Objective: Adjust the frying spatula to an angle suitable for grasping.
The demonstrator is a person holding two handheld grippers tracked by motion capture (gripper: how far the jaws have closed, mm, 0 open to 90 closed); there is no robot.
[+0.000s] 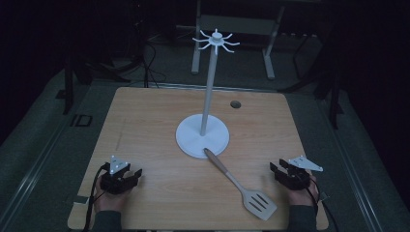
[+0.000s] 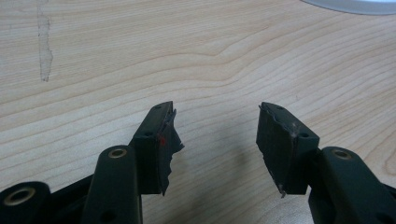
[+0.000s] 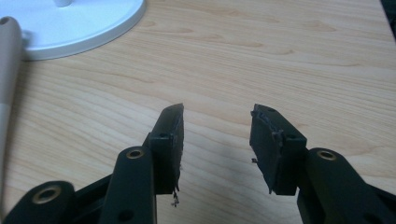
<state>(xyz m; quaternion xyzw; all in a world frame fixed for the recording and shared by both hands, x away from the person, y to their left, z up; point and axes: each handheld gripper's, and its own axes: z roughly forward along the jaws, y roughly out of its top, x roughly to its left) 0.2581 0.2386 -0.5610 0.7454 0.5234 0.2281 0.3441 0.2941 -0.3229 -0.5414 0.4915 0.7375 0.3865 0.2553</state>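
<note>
Dark floor and the legs of a metal frame (image 1: pixel 232 43) surround the wooden table (image 1: pixel 154 116), which has a small round hole (image 1: pixel 235 104) near its far edge. At its middle stands a white rack (image 1: pixel 203 135), a tall pole on a round base with hooks at the top. A spatula (image 1: pixel 240 186) lies flat, its handle tip touching that base, its slotted blade toward the right gripper (image 1: pixel 279 170). The left gripper (image 1: pixel 135 175) rests well apart from it. Both grippers have jaws parted over bare wood, holding nothing.
</note>
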